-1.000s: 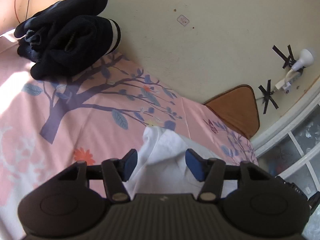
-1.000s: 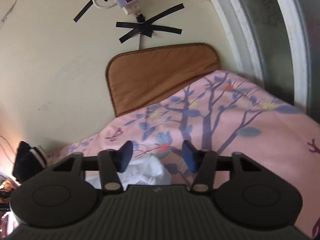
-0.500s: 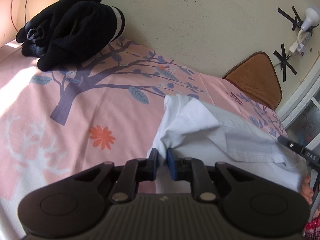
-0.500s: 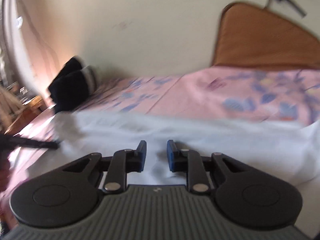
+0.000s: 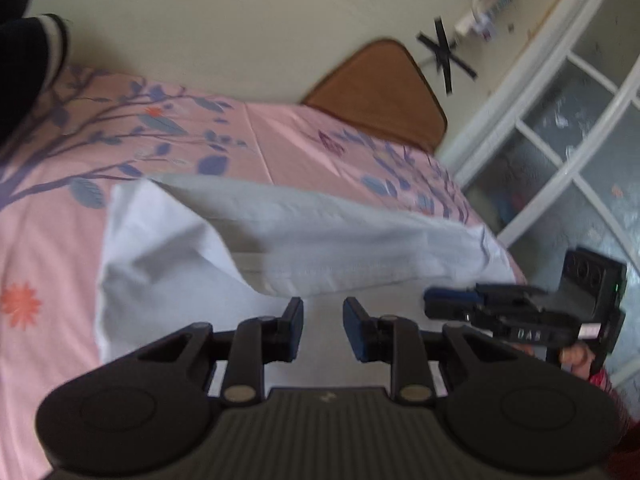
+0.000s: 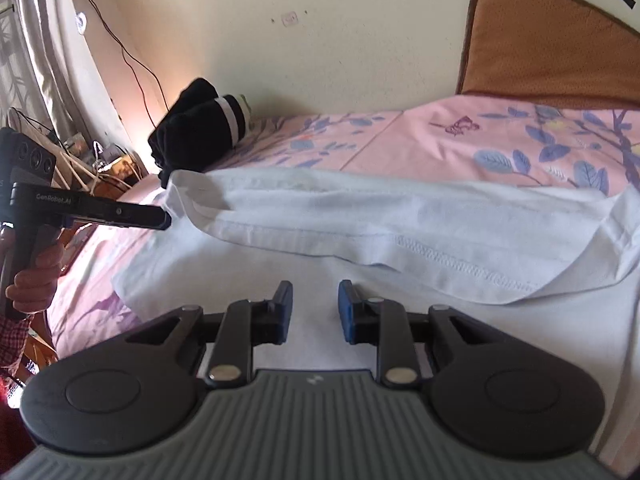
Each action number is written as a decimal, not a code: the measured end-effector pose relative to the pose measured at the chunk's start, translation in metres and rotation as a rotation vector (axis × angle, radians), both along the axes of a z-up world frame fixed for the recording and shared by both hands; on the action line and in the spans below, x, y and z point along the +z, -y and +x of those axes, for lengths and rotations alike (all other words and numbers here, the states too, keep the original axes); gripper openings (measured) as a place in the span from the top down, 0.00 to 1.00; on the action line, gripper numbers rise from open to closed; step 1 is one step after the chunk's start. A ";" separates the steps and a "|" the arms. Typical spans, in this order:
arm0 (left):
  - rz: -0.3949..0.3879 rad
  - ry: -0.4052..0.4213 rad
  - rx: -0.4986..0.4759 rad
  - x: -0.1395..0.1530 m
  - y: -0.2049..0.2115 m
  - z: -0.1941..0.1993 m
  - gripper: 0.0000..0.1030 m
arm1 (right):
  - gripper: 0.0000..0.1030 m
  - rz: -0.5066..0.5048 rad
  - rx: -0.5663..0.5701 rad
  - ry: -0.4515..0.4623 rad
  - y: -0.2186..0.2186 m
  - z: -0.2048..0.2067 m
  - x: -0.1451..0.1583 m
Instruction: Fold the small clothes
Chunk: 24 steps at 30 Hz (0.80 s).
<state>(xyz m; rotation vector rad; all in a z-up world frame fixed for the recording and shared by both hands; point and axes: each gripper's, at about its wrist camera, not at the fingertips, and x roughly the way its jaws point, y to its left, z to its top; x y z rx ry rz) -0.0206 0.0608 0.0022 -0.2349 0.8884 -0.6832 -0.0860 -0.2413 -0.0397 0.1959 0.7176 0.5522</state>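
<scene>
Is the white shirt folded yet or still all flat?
Partly folded: one flap of the white shirt lies doubled over the rest, its stitched hem on top.

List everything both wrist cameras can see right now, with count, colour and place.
White garment: one, white, spread on the bed, far edge folded over toward the grippers.
Bedsheet: one, pink with blue tree print, under the garment.
Dark clothes pile: one, black with a white stripe, far end of the bed by the wall.
Brown cushion: one, against the wall.
Power strip: one, white, on the wall beside black tape crosses.
Window: one, white frame, beside the bed.
Left gripper: black with blue pads, open over the garment.
Right gripper: same, open over the garment.
</scene>
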 end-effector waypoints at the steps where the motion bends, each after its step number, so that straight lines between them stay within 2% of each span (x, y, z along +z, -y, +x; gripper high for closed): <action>1: 0.028 -0.011 -0.013 -0.008 0.010 0.011 0.78 | 0.74 0.003 0.002 -0.007 0.001 0.008 -0.001; 2: 0.041 -0.020 -0.004 -0.014 0.015 0.023 0.78 | 0.74 0.005 -0.021 0.006 0.003 0.018 -0.002; 4: 0.000 -0.001 0.037 -0.015 0.015 0.041 0.79 | 0.74 0.023 -0.140 0.074 0.016 0.035 0.001; 6: -0.061 0.063 0.158 -0.003 0.003 0.053 0.78 | 0.70 0.064 -0.293 0.129 0.032 0.045 0.007; 7: -0.089 0.093 0.210 0.003 -0.003 0.054 0.72 | 0.70 0.097 -0.327 0.132 0.037 0.046 0.010; 8: -0.120 0.128 0.258 0.010 -0.010 0.053 0.65 | 0.70 0.162 -0.321 0.137 0.042 0.045 0.012; 9: -0.144 0.157 0.277 0.015 -0.014 0.051 0.63 | 0.68 0.211 -0.297 0.143 0.045 0.040 0.014; 11: -0.167 0.213 0.264 0.022 -0.014 0.045 0.59 | 0.67 0.229 -0.237 0.153 0.037 0.029 0.017; 13: -0.136 0.260 0.236 0.020 -0.005 0.039 0.55 | 0.62 0.193 -0.172 0.169 0.022 0.019 0.016; 15: -0.065 0.285 0.212 0.012 0.007 0.036 0.54 | 0.56 0.160 -0.137 0.180 0.010 0.013 0.013; 17: 0.018 0.290 0.189 0.001 0.017 0.035 0.54 | 0.56 0.118 -0.143 0.175 0.000 0.014 0.005; 20: 0.075 0.312 0.179 -0.014 0.021 0.031 0.54 | 0.56 0.113 -0.203 0.096 0.001 0.025 -0.010; 23: 0.098 0.345 0.175 -0.020 0.022 0.025 0.54 | 0.63 0.154 -0.277 0.065 0.017 0.027 -0.016; 24: 0.116 0.360 0.172 -0.021 0.025 0.023 0.54 | 0.69 0.168 -0.312 0.064 0.023 0.025 -0.017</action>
